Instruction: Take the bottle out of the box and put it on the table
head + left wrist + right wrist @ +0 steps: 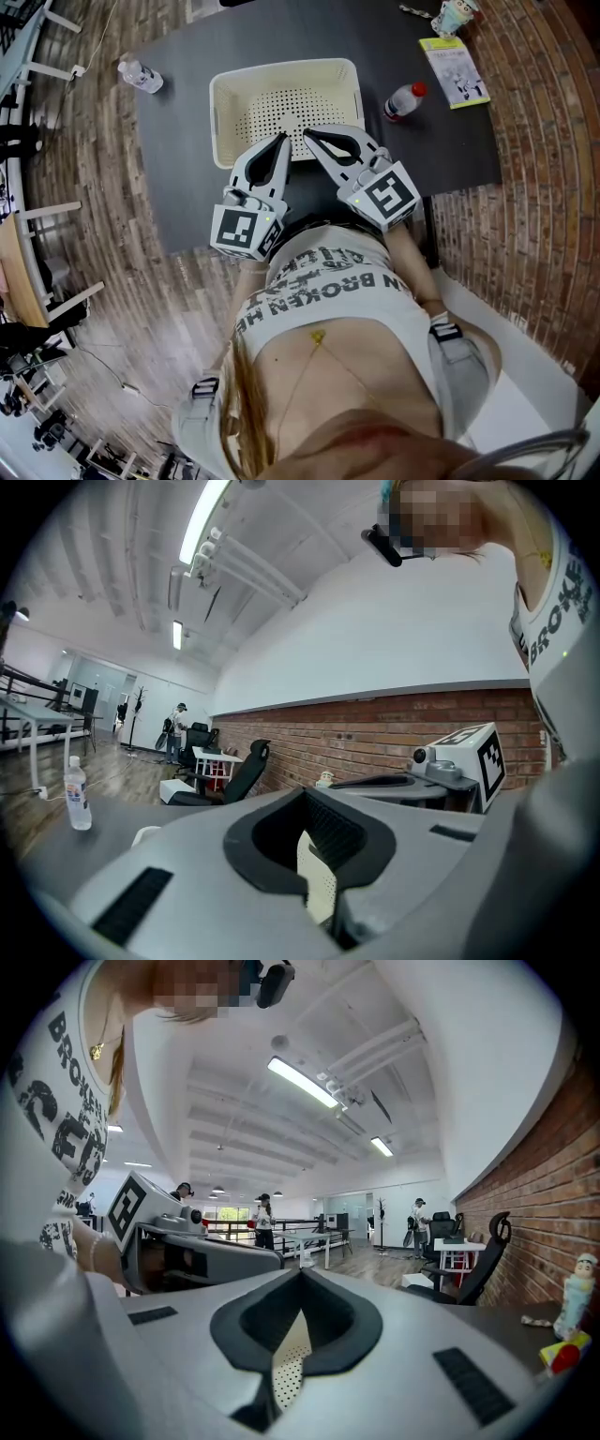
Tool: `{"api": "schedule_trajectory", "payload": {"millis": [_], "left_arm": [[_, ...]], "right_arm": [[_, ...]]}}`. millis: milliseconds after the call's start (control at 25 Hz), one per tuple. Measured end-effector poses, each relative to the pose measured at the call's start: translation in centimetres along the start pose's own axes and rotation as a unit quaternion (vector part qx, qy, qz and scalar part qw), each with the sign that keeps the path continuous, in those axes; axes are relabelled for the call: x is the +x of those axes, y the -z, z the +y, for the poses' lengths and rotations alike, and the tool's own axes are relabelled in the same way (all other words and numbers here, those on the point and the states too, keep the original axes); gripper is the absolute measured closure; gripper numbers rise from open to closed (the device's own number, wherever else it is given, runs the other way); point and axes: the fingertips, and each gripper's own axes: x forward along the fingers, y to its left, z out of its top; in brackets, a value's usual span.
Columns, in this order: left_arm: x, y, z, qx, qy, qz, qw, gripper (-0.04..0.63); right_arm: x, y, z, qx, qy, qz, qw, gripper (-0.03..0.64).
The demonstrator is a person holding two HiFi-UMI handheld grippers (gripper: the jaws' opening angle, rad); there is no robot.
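The cream perforated box (pixel 236 94) stands in the middle of the dark table (pixel 178 169), and I see no bottle inside it. A red-capped bottle (pixel 404 101) lies on the table just right of the box. My left gripper (pixel 280 140) and right gripper (pixel 307 135) hover side by side over the box's near rim. Both are shut with nothing in them. In the left gripper view the left gripper (pixel 305 793) has its jaws together, and the box's wall (pixel 320 878) shows through the gap. The right gripper view shows the same for the right gripper (pixel 300 1274).
A clear bottle (pixel 141 75) with a white cap stands at the table's far left corner, the same clear bottle (pixel 77 795) seen from the left gripper. A booklet (pixel 454 70) and a small figurine (pixel 457 14) sit at the far right. Brick wall runs along the right.
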Motion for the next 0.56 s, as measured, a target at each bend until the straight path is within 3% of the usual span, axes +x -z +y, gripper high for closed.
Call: {"api": "schedule_trajectory", "payload": {"millis": [560], "left_arm": [[0.13, 0.47, -0.36, 0.000, 0.003, 0.004, 1.0000, 0.591]], "right_arm": [[-0.17, 0.39, -0.12, -0.004, -0.001, 0.003, 1.000, 0.609]]}}
